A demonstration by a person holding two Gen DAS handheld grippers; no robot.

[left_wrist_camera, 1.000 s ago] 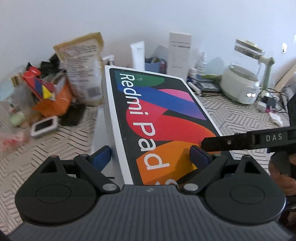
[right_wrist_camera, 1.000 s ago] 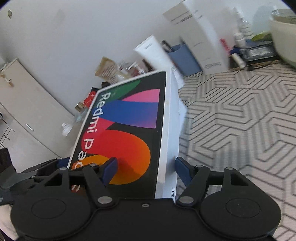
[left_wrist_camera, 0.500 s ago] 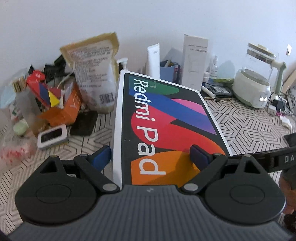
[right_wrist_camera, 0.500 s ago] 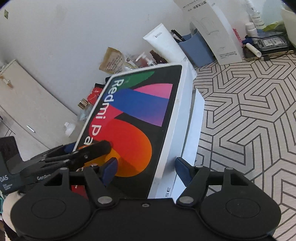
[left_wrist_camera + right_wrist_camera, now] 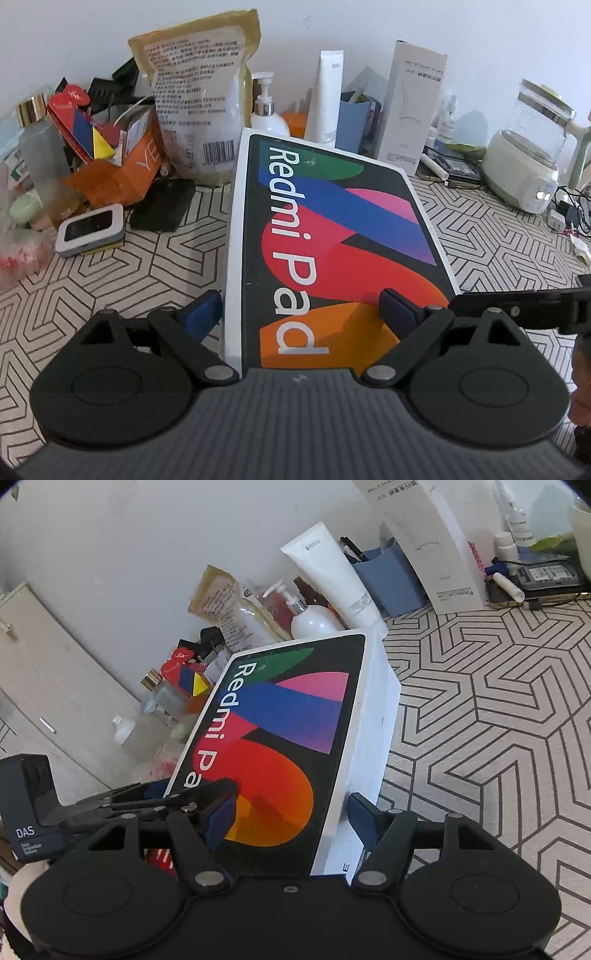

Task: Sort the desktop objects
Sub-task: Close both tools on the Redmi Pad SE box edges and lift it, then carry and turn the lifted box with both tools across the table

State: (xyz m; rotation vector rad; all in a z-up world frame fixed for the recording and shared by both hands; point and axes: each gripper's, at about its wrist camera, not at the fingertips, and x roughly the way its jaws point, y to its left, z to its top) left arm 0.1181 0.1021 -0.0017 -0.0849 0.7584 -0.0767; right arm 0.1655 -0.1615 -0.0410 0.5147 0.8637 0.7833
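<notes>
Close wrist views (shared box (image 5: 332, 236))

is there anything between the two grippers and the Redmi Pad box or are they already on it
Nothing visible stands between. The left gripper and right gripper each have a finger on either side of the box at its near end. Whether the pads press on it cannot be told.
</notes>
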